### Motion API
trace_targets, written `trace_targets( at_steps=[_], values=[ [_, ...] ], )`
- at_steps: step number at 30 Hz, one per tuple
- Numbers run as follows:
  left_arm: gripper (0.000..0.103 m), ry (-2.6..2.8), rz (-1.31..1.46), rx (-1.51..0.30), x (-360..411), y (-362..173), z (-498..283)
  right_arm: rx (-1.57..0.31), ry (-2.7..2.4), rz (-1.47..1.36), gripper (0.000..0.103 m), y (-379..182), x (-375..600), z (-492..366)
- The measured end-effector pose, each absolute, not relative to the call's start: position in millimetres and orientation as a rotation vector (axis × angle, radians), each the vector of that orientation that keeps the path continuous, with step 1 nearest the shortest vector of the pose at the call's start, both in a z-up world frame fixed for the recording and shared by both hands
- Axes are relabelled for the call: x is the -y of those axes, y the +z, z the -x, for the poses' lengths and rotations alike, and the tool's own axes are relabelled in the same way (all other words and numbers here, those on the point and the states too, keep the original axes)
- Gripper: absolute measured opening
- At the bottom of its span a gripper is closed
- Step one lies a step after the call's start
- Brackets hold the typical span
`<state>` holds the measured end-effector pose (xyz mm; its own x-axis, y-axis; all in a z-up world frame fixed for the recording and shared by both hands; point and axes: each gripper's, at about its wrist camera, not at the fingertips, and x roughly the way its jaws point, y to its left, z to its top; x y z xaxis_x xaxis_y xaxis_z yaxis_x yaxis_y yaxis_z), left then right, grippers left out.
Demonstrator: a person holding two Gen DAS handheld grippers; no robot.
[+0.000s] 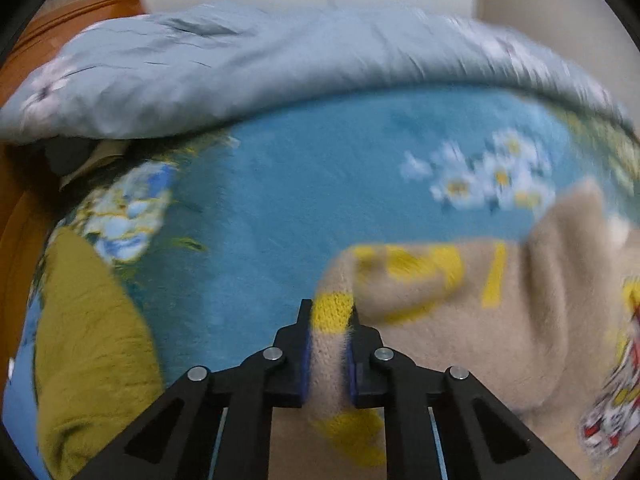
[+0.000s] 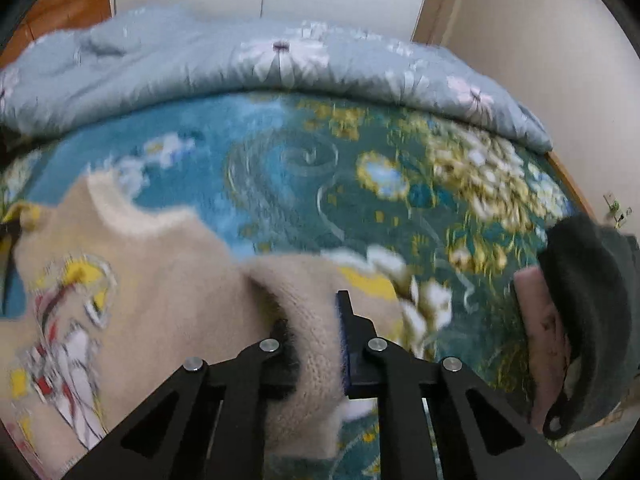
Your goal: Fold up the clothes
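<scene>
Sweater (image 1: pixel 460 340): beige knit, spread on blue floral blanket (image 1: pixel 300 200), unfolded | left gripper (image 1: pixel 329 316): clamped on yellow-banded sleeve | right gripper (image 2: pixel 316 320): clamped on sweater's opposite edge | olive garment (image 1: pixel 88 340): left of sweater | progress: first fold apparently starting; all folds remain.

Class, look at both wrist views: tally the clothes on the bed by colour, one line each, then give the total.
Beige sweater with yellow bands: 1
Olive-yellow knit: 1
Dark grey garment with pink lining: 1
Total: 3
</scene>
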<state>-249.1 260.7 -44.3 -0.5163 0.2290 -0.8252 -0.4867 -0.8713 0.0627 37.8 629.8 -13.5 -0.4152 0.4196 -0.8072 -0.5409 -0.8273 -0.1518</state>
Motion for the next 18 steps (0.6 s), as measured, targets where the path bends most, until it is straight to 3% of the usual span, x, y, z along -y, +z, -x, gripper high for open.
trace_targets(
  at_steps=[5, 9, 11, 15, 18],
  values=[
    [0.014, 2.524, 1.055, -0.099, -207, 33, 242, -0.13, 2.382, 0.919, 0.012, 57, -619, -30],
    [0.014, 2.554, 1.044, -0.016, -173, 52, 238, -0.263, 2.487, 0.578, 0.012, 95, -614, -62],
    [0.014, 2.519, 1.149, -0.003, -162, 30, 240, -0.369, 2.472, 0.595, 0.012, 75, -624, -74],
    [0.014, 2.401, 1.401, 0.045, -158, -34, 245, -0.802, 2.326, 0.819, 0.012, -24, -669, -93],
    [0.014, 2.377, 1.485, 0.063, -160, -60, 246, -0.926, 2.247, 0.897, 0.012, -68, -684, -105]
  ],
)
